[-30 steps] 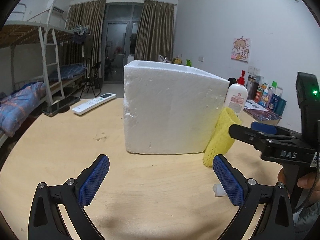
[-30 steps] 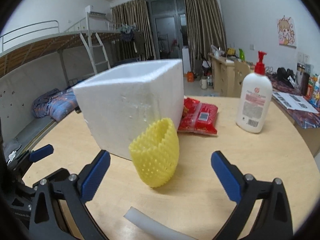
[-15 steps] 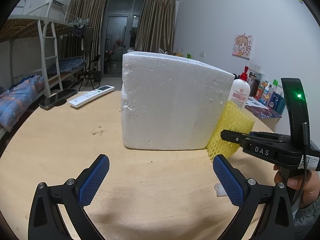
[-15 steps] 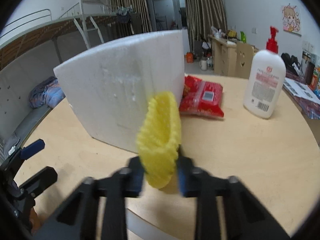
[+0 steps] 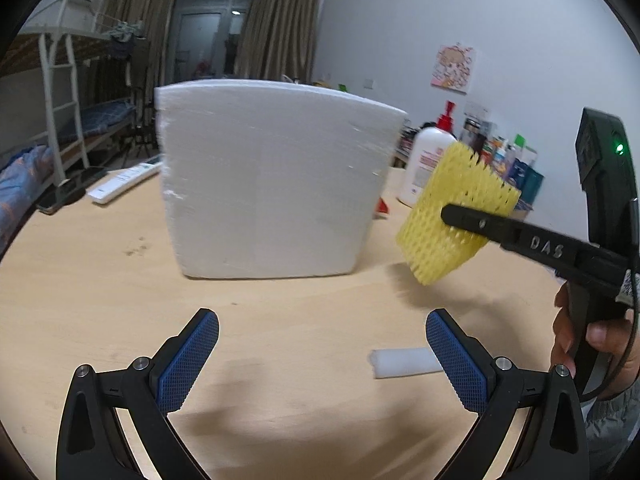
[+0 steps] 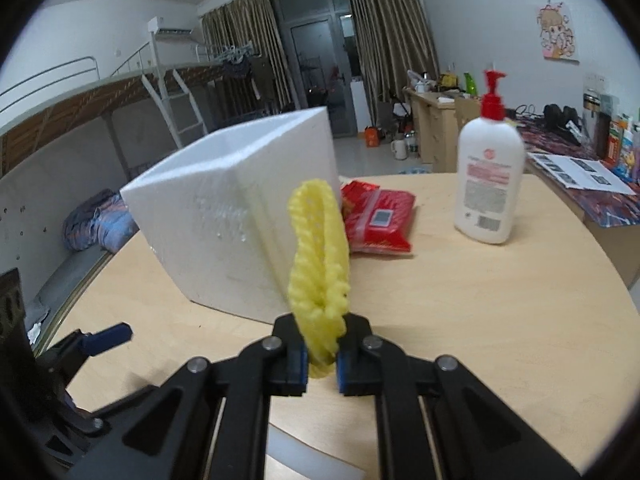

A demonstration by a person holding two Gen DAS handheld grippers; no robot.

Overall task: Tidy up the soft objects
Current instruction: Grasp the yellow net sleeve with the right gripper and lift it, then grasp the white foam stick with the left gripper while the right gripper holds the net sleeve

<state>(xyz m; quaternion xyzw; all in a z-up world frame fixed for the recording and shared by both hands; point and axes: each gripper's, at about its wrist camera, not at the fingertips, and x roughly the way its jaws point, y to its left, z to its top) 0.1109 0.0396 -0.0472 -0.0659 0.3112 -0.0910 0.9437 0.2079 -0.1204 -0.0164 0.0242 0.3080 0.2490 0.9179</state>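
Observation:
My right gripper (image 6: 322,360) is shut on a yellow foam fruit net (image 6: 319,256) and holds it squashed flat, lifted off the table. In the left wrist view the net (image 5: 452,216) hangs to the right of the white styrofoam box (image 5: 272,184), gripped by the right gripper (image 5: 452,214). The box (image 6: 228,216) stands open-topped just left of the net. My left gripper (image 5: 322,356) is open and empty, low over the table in front of the box. A small white foam tube (image 5: 404,362) lies on the table by its right finger.
A white pump bottle (image 6: 488,184) stands at the right. A red packet (image 6: 378,222) lies behind the box. A white remote (image 5: 124,182) and a phone (image 5: 60,196) lie at the table's far left. The wooden table (image 5: 100,300) is round-edged.
The right gripper has closed on the yellow net and lifted it off the table, up and to the right of the box. The left gripper stays open, with its view shifted slightly.

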